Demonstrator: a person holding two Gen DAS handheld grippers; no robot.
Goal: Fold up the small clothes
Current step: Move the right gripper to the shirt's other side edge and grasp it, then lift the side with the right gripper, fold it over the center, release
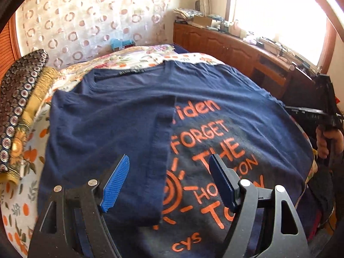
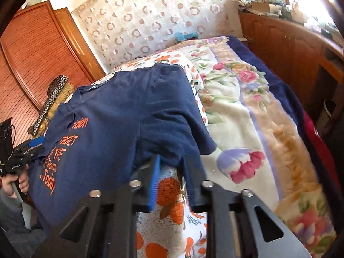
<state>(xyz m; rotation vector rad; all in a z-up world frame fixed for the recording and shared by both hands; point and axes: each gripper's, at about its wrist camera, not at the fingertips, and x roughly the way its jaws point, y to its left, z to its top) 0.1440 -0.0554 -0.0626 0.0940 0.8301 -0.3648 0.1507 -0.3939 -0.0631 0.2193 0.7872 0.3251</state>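
Lengthwise, navy t-shirt (image 1: 129, 107) lies flat — collar toward the curtain (image 1: 90, 21).

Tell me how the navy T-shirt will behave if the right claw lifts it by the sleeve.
The T-shirt is probably floppy: it drapes over the bed edge. Lifted at the sleeve, where the right claw is, only that part would likely rise and the rest drag. The folded left side may slide open.

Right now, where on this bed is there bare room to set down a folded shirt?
The floral blanket, between the navy T-shirt and the wooden cabinet, lies bare. A narrow strip of orange-print sheet lies bare between the shirt and the patterned fabric pile. The middle is covered by the shirt, and the cabinet top is cluttered.
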